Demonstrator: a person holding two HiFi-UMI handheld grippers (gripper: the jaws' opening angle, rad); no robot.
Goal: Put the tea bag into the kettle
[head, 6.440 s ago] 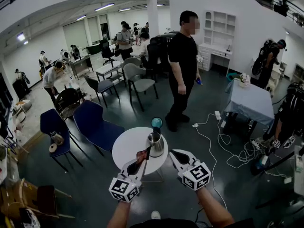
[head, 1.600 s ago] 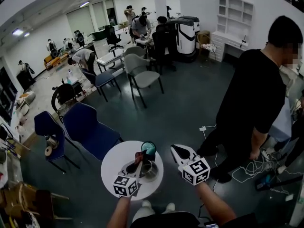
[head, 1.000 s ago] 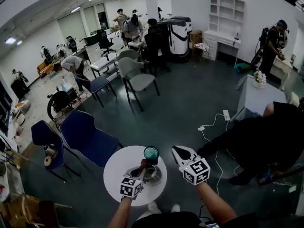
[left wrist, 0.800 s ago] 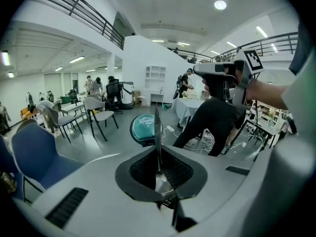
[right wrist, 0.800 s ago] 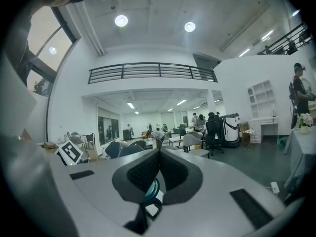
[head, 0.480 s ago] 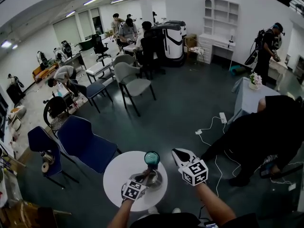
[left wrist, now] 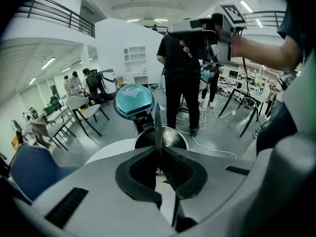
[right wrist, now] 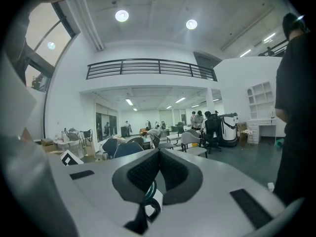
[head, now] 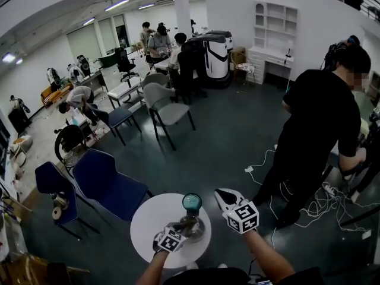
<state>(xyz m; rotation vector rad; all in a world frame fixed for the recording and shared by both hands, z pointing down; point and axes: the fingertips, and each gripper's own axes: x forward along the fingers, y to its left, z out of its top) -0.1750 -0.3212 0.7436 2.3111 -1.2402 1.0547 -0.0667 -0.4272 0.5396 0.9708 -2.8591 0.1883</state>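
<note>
Floor (head: 225,135) in dark grey took up most of the head view, with a person in black (head: 320,123) standing at the right and two blue chairs (head: 110,180) just left of the round white tabletop (head: 151,218). On that tabletop stood the steel kettle (head: 193,228), its teal lid (head: 191,203) tipped up at the far side. From above, the left gripper (head: 181,225) covered the kettle's near rim and hid what it carried. Only the left gripper view showed its fingers clenched on the tea bag (left wrist: 158,125), seen edge-on as a thin dark strip at the kettle's open mouth. The right gripper (head: 221,193) hovered beside the tabletop's right edge, apart from the kettle. Its own view looked level across the room toward a balcony railing (right wrist: 148,65), its fingers pressed together on nothing.
</note>
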